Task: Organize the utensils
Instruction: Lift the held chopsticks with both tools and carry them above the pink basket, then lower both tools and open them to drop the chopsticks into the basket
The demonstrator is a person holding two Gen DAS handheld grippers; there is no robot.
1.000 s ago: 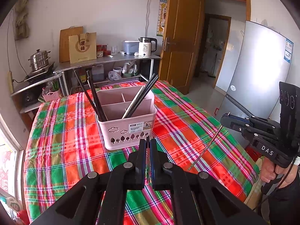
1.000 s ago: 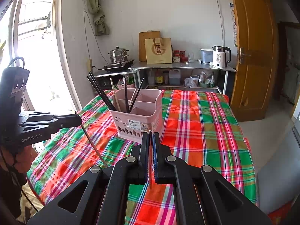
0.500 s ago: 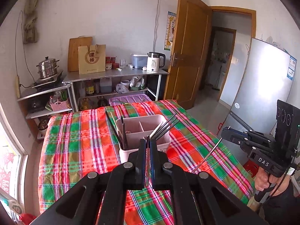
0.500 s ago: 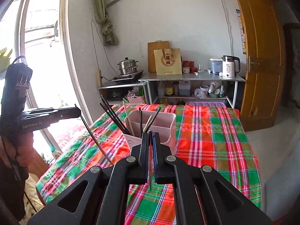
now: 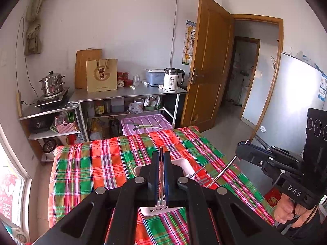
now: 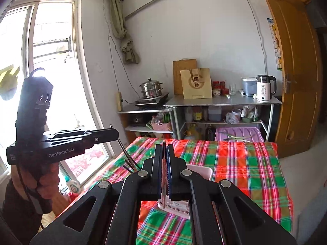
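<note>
A pink utensil caddy (image 5: 185,164) stands on the plaid tablecloth (image 5: 92,163), mostly hidden behind my left gripper (image 5: 161,154). That gripper is shut on a thin metal chopstick (image 5: 161,183) held above the caddy. My right gripper (image 6: 163,149) is shut on another chopstick (image 6: 164,194) above the caddy (image 6: 201,170). It also shows in the left wrist view (image 5: 242,146), its chopstick (image 5: 221,172) slanting down toward the caddy. The left gripper shows in the right wrist view (image 6: 116,131) with its chopstick (image 6: 125,153). Dark chopsticks (image 6: 130,166) stick out of the caddy.
A steel shelf (image 5: 126,94) with a kettle (image 5: 171,79), paper bag (image 5: 101,75) and steamer pot (image 5: 52,83) stands beyond the table. A purple bin lid (image 5: 146,123) lies below it. A window (image 6: 40,71) is left, a wooden door (image 5: 208,65) and fridge (image 5: 294,102) right.
Both grippers rose and pulled back, each still holding a chopstick; the caddy now sits low and mostly hidden behind the fingers, and more of the room shows.
</note>
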